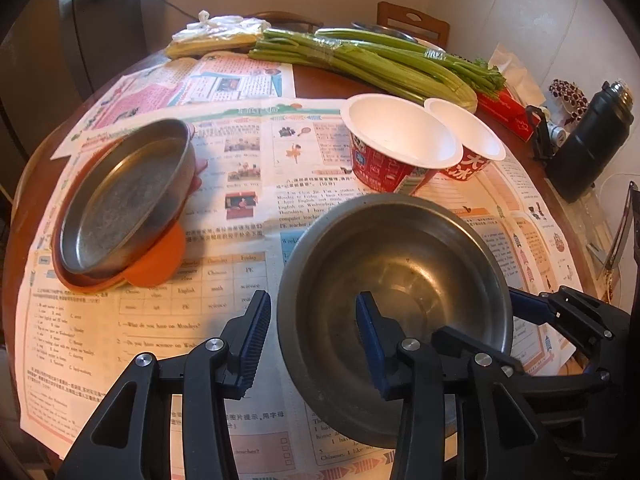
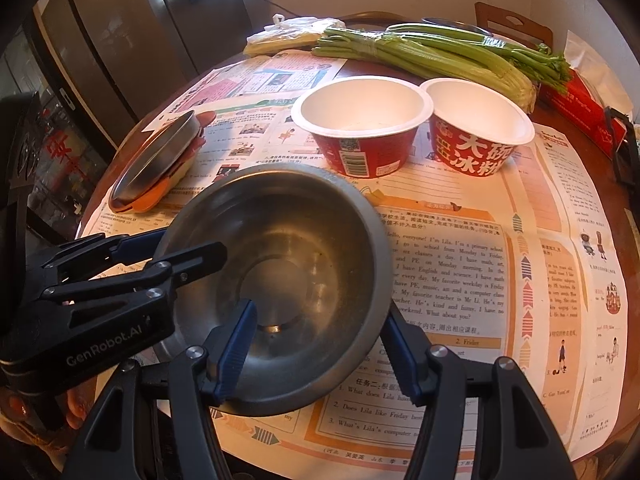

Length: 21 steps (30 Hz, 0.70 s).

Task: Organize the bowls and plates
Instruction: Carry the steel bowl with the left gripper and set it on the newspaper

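A steel bowl stands over the newspaper near me, with both grippers straddling its rim. My left gripper has one finger inside and one outside the left wall, and a thin gap shows at the outer pad. My right gripper presses on the right wall, its outer pad against the outside. A grey metal edge shows beneath the bowl; I cannot tell what it is. To the far left, a steel plate lies tilted on an orange plate. Behind stand two red paper bowls.
Newspaper covers the round wooden table. Celery and a plastic bag lie along the back. At the right edge stand a black flask and a red tissue box. A chair back rises behind the table.
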Each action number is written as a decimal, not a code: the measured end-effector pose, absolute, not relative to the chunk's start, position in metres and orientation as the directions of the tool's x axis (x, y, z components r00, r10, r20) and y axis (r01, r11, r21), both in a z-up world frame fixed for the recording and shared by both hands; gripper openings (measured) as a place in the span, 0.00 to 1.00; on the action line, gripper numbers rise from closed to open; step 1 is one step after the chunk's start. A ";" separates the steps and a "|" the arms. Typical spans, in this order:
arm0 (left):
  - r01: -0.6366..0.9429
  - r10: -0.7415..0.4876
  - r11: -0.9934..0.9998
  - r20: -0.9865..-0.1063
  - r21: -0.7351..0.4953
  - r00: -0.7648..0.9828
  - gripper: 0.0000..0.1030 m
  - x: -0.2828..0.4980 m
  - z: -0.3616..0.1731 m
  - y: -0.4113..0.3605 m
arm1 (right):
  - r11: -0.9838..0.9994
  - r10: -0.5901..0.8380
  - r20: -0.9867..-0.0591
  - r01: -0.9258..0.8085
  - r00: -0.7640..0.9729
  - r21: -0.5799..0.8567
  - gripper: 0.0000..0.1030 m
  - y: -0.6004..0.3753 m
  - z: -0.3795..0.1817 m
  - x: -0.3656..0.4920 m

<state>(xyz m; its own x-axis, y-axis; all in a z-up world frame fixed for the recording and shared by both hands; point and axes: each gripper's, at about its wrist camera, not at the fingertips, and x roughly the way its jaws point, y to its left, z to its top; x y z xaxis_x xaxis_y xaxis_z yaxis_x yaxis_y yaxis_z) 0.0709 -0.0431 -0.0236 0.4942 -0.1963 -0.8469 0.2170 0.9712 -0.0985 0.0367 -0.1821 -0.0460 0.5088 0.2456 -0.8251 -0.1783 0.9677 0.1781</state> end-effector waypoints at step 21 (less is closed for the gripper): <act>0.224 -0.174 0.973 -0.808 -0.053 0.563 0.48 0.104 0.012 -0.054 | 0.967 0.246 -0.774 -0.097 0.584 0.234 0.61 -0.215 -0.014 0.065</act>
